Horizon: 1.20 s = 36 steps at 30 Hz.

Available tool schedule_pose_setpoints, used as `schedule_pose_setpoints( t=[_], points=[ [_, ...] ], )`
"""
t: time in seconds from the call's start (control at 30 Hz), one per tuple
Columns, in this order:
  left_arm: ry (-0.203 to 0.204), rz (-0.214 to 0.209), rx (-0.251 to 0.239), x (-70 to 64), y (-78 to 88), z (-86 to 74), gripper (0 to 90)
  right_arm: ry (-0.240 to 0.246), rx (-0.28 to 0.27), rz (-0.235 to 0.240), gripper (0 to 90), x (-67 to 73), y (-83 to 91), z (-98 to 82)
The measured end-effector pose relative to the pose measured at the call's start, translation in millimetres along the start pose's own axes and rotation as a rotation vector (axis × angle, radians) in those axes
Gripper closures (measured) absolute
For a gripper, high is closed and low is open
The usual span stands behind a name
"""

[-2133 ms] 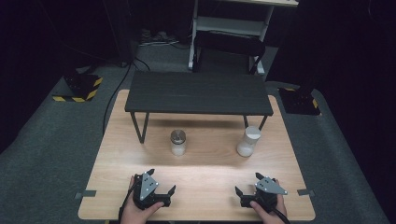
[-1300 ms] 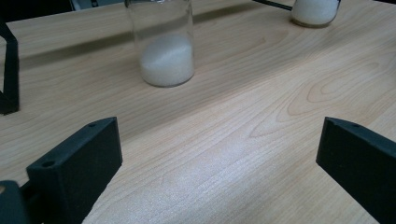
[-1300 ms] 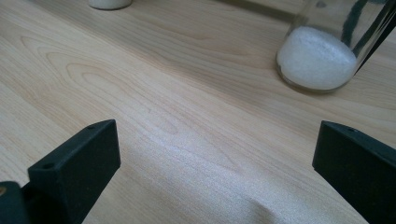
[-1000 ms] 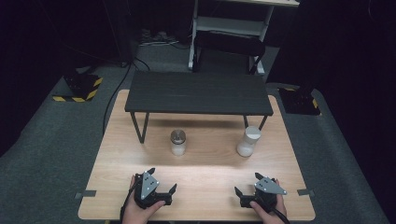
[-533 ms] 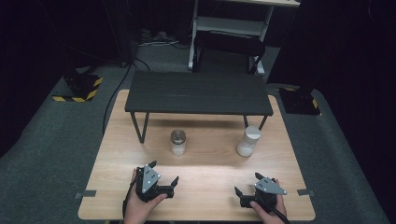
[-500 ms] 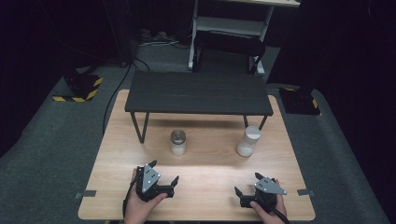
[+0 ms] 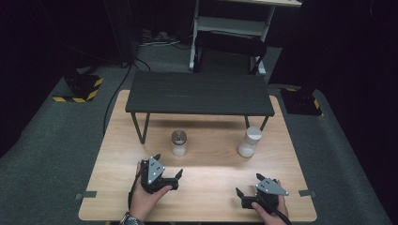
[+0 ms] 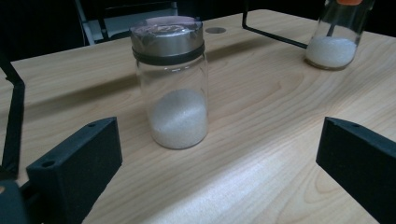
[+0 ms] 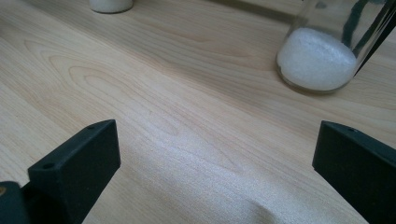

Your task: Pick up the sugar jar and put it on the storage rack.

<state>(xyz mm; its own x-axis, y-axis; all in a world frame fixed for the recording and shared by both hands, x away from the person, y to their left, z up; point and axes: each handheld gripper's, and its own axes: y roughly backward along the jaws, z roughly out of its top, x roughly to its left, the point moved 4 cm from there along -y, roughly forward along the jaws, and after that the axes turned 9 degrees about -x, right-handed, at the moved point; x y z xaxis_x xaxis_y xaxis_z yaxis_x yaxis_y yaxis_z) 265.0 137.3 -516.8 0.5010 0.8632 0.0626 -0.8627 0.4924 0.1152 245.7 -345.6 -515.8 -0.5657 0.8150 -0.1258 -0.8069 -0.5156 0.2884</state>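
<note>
Step in hand: you are at the approach; your left gripper (image 7: 165, 178) is lined up on the clear glass jar with the brushed metal lid (image 8: 171, 79), and nothing is held yet.
Jar's place: it stands upright on the pale wooden table (image 7: 211, 187), just in front of the low black slatted shelf (image 7: 199, 93), part-filled with white grains.
Second jar: the clear glass bottle with white grains (image 7: 249, 141) stands to the right, well apart from the first, near the shelf's right leg.
Left gripper: its jaws are spread wide, the jar between them but farther off, touching neither.
Right gripper (image 7: 251, 196): jaws also wide apart and empty, low over the table near its front edge, angled toward the bottle.
Hands: your left hand (image 7: 145, 199) sits ahead of your right.
Next move: I judge you should slide the left gripper forward until the jar's glass body sits squarely between the jaws, then close gently below the lid.
</note>
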Motion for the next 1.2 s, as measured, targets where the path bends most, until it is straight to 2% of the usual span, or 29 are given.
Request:
schedule_pose_setpoints(
  t=[0.4,0.63,0.87,1.03,1.2],
  points=[
    [0.045,0.019,-0.013,9.2,-28.8,1.4,0.6,0.004,-0.001,0.005,0.0,-0.1,0.1,-0.1],
    [0.036,0.021,-0.015,9.9,-42.3,2.4,0.6,0.005,-0.001,0.009,0.0,-0.3,0.1,-0.1],
    [0.072,0.035,-0.008,12.1,-58.8,-1.6,0.6,0.019,-0.002,0.008,0.0,1.0,0.3,-0.2],
    [0.101,0.054,-0.004,13.3,-69.4,-4.4,1.4,0.009,-0.005,0.009,0.0,-0.2,0.5,-0.6],
    [0.094,0.06,-0.015,12.7,-75.9,-4.7,2.5,0.009,-0.007,0.01,0.0,-0.4,0.6,-0.8]
  ],
)
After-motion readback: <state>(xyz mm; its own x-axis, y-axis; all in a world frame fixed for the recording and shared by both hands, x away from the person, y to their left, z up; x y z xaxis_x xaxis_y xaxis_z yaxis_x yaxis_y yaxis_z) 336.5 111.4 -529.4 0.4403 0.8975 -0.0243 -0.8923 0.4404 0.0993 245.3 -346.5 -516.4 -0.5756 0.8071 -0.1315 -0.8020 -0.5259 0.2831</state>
